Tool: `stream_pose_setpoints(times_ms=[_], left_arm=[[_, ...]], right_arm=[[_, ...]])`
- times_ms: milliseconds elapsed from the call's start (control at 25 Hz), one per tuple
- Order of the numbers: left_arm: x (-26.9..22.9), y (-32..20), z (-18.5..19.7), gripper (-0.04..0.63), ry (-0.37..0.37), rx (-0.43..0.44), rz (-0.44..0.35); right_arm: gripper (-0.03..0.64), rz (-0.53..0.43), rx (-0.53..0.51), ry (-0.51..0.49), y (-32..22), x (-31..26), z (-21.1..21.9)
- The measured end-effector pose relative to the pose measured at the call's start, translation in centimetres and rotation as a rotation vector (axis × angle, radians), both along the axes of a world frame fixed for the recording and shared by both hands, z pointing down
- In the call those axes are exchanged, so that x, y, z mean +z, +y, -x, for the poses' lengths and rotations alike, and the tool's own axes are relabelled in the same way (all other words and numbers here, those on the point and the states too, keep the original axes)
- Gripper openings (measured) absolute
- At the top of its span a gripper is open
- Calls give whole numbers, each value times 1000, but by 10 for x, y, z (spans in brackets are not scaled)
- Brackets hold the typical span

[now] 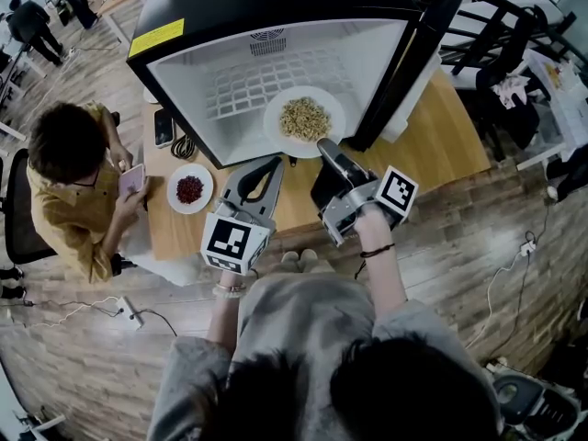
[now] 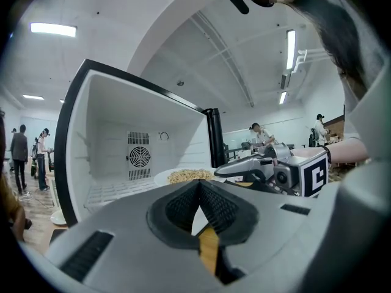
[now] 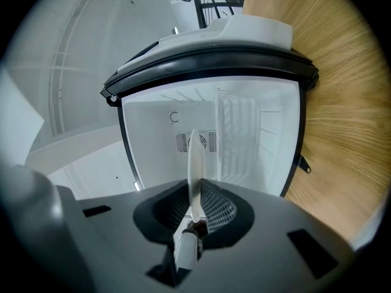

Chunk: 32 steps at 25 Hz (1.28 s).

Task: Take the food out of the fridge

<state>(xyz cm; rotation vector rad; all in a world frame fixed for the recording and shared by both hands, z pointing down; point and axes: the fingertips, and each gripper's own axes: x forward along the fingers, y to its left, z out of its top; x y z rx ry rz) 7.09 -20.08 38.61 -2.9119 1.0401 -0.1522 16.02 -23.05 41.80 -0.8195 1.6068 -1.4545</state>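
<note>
Bright, even indoor light; ceiling strips [image 2: 47, 28] glow overhead in the left gripper view. The white fridge [image 1: 367, 49] interior washes out (mild glare). Both gripper views bulge, darken at corners, and blur up close.

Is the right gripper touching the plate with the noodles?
Touching. In the right gripper view, the right gripper has its fingers pinched on the rim of the plate.

A lab-like workroom: ceiling strip lights [image 2: 291, 41], office chair [image 1: 13, 205], cabled floor [image 1: 83, 356].
</note>
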Motion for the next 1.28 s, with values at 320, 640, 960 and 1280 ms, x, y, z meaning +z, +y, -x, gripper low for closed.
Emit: stream_pose_setpoints(times_ms=[320, 640, 960, 1280], left_arm=[[2, 9, 5, 8, 15, -25, -4], [2, 6, 1, 8, 21, -24, -6], [2, 5, -1, 8, 9, -31, -16], [9, -1, -1, 8, -1, -45, -4]], right_arm=[[54, -3, -5, -2, 12, 3, -3], [54, -5, -7, -4, 15, 5, -5], [54, -13, -4, -9, 14, 1, -8], [54, -12, 8, -4, 10, 2, -12]])
